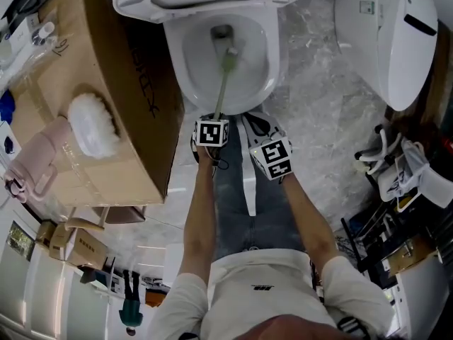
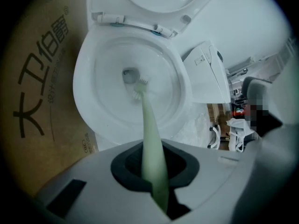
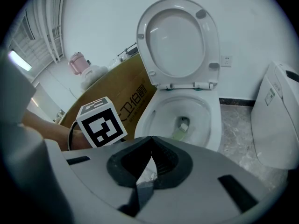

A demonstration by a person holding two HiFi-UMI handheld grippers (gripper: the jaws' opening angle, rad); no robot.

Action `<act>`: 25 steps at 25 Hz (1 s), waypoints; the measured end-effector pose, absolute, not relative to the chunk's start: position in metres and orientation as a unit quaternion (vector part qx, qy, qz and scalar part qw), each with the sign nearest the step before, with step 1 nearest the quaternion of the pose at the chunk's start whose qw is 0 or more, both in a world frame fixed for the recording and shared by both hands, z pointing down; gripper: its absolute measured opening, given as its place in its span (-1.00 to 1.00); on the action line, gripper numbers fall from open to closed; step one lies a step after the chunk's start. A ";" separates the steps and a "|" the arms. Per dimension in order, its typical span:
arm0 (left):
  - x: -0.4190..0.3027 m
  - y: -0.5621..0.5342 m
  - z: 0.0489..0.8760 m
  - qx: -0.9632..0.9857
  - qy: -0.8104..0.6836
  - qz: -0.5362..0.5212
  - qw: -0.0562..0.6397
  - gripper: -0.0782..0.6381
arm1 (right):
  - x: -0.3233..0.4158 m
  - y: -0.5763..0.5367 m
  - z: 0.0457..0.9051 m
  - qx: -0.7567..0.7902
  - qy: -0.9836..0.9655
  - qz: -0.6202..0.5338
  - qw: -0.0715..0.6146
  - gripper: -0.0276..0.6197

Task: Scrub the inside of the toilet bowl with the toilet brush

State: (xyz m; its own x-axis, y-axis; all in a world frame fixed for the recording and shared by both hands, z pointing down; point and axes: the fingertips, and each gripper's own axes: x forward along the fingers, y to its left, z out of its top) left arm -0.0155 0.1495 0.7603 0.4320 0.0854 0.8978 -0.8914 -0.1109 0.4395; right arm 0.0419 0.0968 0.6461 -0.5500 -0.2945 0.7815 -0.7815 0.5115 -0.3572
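Note:
The white toilet bowl [image 1: 177, 69] stands open at the top of the head view, its seat and lid [image 3: 177, 41] raised. A toilet brush with a pale green handle [image 1: 221, 94] reaches into the bowl. Its head [image 1: 230, 55] rests next to the drain at the bottom. My left gripper [image 1: 216, 119] is shut on the handle [image 2: 150, 134] just over the bowl's front rim [image 2: 84, 92]. Beside it to the right, my right gripper [image 1: 258, 126] hovers shut and holds nothing, with its jaws [image 3: 150, 141] aimed at the bowl [image 3: 212, 120]. From there the brush [image 3: 180, 132] shows inside the bowl.
A big cardboard box [image 1: 106, 83] stands tight against the bowl's left side, with a pink container [image 1: 39, 158] and a white fluffy thing [image 1: 95, 122] on top. A second white toilet [image 1: 389, 34] sits to the right. Loose clutter [image 1: 396, 176] lies at the right, on grey marble floor [image 1: 318, 112].

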 end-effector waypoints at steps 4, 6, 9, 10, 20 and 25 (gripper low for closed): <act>-0.016 0.149 0.737 0.634 -0.335 0.409 0.565 -0.69 | 0.044 0.103 0.631 0.342 -0.801 0.359 0.335 -0.93; -0.017 0.148 0.722 0.647 -0.337 0.400 0.555 -0.69 | 0.044 0.105 0.622 0.344 -0.802 0.355 0.335 -0.93; -0.016 0.142 0.695 0.670 -0.339 0.388 0.535 -0.69 | 0.041 0.105 0.603 0.343 -0.805 0.352 0.332 -0.93; -0.016 0.140 0.685 0.678 -0.339 0.384 0.527 -0.69 | 0.041 0.105 0.596 0.345 -0.806 0.349 0.331 -0.93; -0.026 0.120 0.578 0.731 -0.358 0.344 0.467 -0.69 | 0.042 0.101 0.522 0.356 -0.826 0.311 0.308 -0.93; -0.033 0.108 0.526 0.756 -0.368 0.314 0.441 -0.69 | 0.043 0.103 0.484 0.363 -0.831 0.303 0.294 -0.93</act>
State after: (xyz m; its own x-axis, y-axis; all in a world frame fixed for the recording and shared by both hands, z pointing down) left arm -0.0325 0.1083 0.5264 0.5310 -0.2797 0.7999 -0.8339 -0.3403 0.4346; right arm 0.0430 0.1026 0.4836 -0.5630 -0.4254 0.7086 -0.7815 0.5529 -0.2891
